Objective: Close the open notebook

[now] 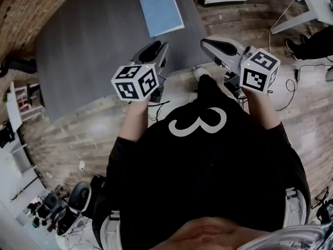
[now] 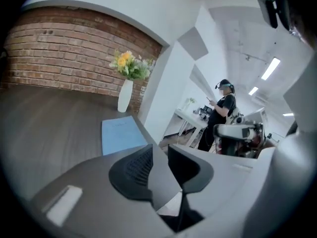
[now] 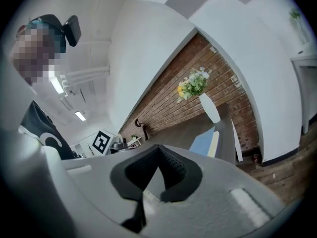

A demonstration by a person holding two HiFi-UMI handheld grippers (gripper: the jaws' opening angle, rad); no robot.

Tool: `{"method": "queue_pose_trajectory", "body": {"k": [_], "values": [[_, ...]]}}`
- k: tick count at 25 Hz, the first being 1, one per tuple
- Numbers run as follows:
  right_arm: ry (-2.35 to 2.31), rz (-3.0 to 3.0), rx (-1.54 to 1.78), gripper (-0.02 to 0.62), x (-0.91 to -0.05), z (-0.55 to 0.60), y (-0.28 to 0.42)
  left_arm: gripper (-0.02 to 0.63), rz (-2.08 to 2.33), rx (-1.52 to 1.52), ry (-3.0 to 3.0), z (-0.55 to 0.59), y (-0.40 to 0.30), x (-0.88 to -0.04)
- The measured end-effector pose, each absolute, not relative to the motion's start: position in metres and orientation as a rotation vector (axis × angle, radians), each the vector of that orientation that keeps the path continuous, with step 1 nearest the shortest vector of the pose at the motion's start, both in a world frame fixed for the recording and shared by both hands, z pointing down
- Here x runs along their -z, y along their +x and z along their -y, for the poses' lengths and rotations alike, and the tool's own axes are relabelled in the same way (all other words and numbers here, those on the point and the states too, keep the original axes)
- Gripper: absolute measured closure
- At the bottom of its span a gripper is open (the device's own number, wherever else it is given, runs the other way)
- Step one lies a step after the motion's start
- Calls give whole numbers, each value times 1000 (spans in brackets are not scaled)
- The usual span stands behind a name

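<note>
The light-blue notebook (image 1: pixel 162 11) lies shut and flat near the far edge of the grey table (image 1: pixel 93 46). It also shows in the left gripper view as the notebook (image 2: pixel 121 135) and in the right gripper view as the notebook (image 3: pixel 205 143). Both grippers hover near the person's chest, well short of it. My left gripper (image 1: pixel 156 47) (image 2: pixel 159 148) has its pads a small way apart, with nothing between them. My right gripper (image 1: pixel 210 45) (image 3: pixel 158 147) has its pad tips together and holds nothing.
A white vase of flowers (image 2: pixel 125 95) (image 3: pixel 210 108) stands at the table's far end by the brick wall (image 2: pixel 64 58). Another person (image 2: pixel 220 113) stands by white desks beyond. Cables (image 1: pixel 291 95) trail on the wooden floor at right, and a white table (image 1: pixel 312 4) stands at the top right.
</note>
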State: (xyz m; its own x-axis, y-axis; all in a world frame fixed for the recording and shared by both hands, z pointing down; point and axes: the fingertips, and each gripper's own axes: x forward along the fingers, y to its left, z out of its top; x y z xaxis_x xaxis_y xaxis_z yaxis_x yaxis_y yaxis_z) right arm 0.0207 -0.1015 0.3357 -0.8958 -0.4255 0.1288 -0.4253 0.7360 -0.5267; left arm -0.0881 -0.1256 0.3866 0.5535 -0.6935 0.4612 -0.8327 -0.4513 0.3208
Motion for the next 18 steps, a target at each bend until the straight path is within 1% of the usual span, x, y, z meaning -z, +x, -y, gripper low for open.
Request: {"method": "queue_pose_trajectory", "body": {"k": [3,5,12,18], "values": [[-707,-2963,761,594,-315,94,13,566,1183,-210,2372,106,-88,-347],[-693,-2982,700,594,-303,86,10,592,1160,-136,2444,93,-84,-324],[-644,-3033,551,594,-274,62,-15,592,1078,-46,2598,50,-81,-276],[-637,-3045,490,595,-262,55,-17,591,1106,0,2612,46,-81,-260]]}}
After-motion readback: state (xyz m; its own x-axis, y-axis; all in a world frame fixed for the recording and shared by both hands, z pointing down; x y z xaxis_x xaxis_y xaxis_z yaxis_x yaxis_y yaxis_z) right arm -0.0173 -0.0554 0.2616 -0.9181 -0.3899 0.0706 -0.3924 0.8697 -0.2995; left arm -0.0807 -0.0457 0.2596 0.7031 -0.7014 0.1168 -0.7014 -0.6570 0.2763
